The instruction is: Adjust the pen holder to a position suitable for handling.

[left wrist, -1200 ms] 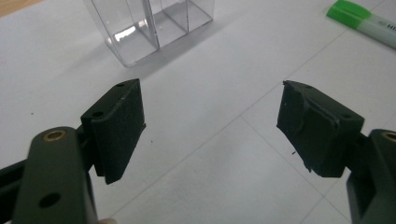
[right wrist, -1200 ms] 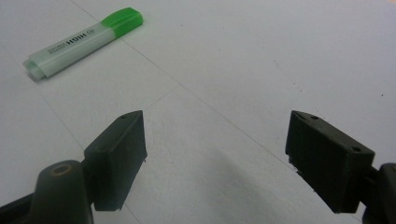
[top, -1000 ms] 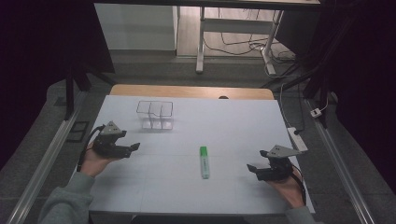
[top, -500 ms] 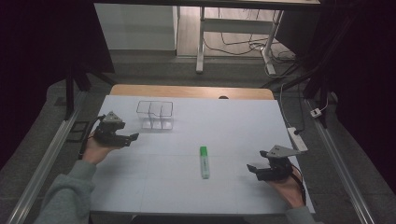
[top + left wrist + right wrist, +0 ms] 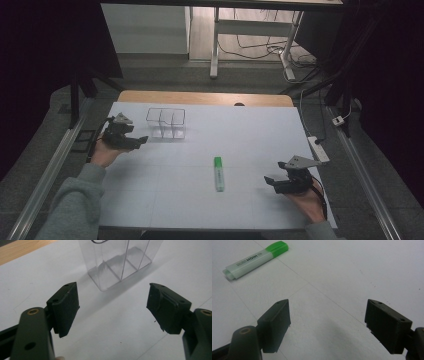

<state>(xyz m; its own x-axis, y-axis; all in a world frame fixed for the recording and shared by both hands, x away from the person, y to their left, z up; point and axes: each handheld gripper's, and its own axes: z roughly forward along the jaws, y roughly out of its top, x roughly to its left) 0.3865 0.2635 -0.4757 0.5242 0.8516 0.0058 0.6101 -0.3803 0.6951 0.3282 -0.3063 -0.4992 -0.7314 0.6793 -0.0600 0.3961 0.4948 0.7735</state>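
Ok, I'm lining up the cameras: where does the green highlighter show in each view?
High view: highlighter lies low of centre on the white sheet, green cap away from the person.
Right gripper view: highlighter at top left, beyond the open jaws.
Shared landmark: the right gripper, to the highlighter's right in the high view.

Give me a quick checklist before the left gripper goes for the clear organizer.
1. Left gripper open: ok, fingers wide apart.
2. Organizer upright on the table: ok.
3. Organizer compartments empty: ok, nothing seen inside.
4. Left gripper lined up with the organizer: ok, straight ahead between the fingers.
5. Right gripper open and empty: ok.
6. Highlighter clear of both grippers: ok, lying flat mid-table.
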